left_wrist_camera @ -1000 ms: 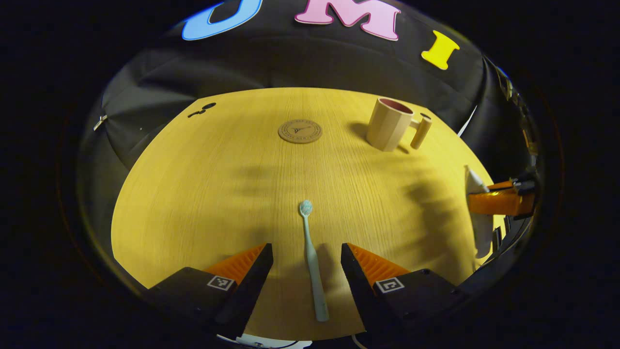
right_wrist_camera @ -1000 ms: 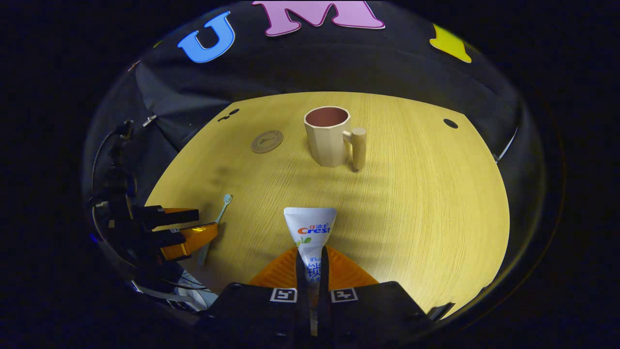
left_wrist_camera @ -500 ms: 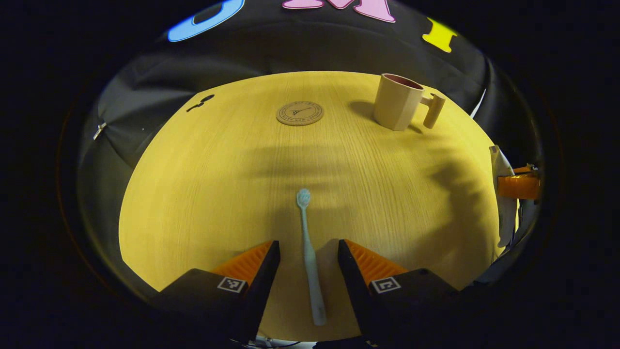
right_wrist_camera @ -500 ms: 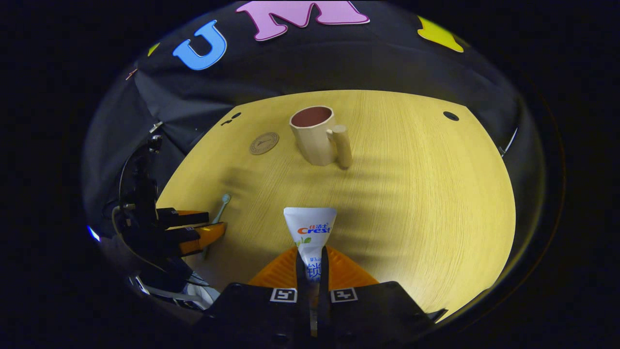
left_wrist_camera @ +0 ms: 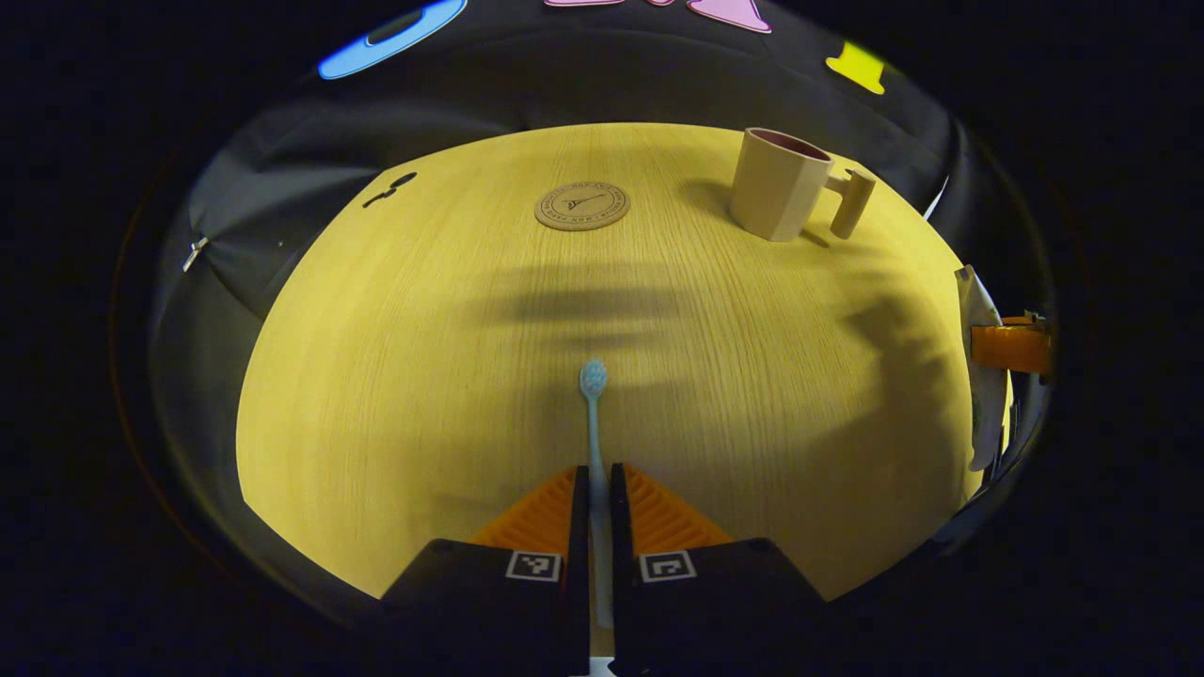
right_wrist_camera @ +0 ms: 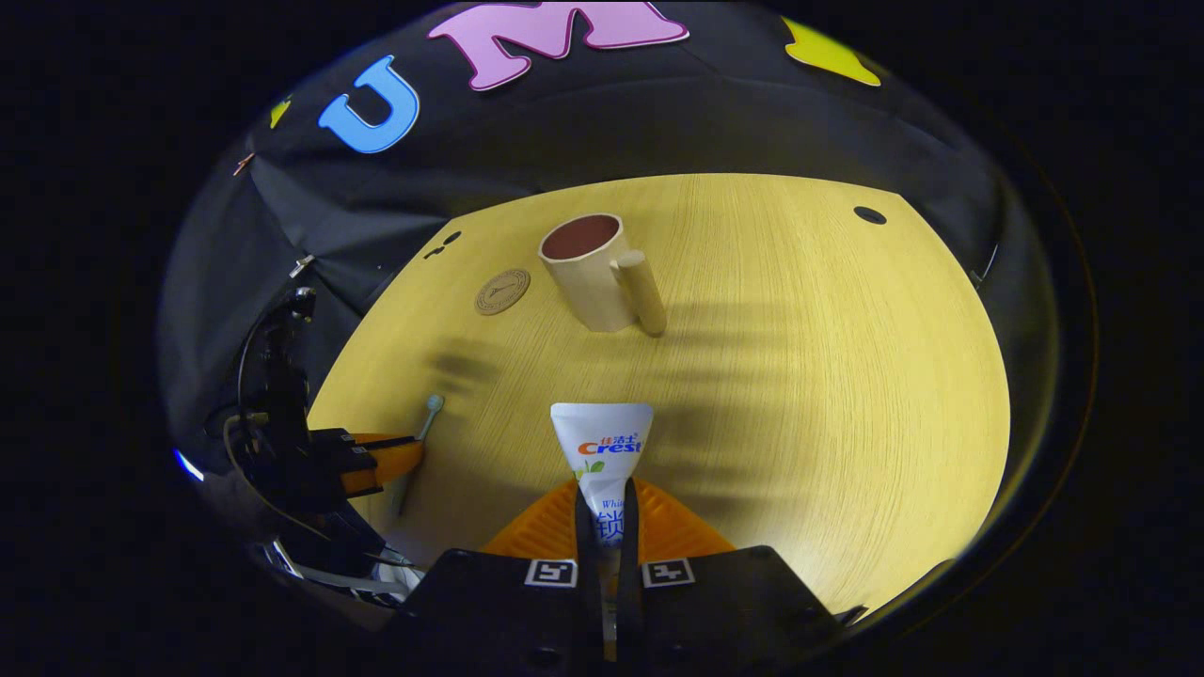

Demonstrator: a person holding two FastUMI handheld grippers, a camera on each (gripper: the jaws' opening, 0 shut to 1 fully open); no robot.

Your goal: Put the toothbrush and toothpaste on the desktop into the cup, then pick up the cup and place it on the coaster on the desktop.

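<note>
White toothpaste (right_wrist_camera: pixel 602 451), red-and-blue logo, clamped in right tongs (right_wrist_camera: pixel 602 489).

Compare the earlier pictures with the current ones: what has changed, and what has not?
The left gripper has closed its fingers onto the handle of the toothbrush, which lay between them untouched a second ago. The right gripper stays shut on the toothpaste tube. The cup and the coaster stand where they were on the desktop, the cup still empty.

Matt wood-grain desktop (left_wrist_camera: pixel 395 376), matt cup (left_wrist_camera: pixel 776 183), glossy toothpaste (right_wrist_camera: pixel 602 442) tube
</note>
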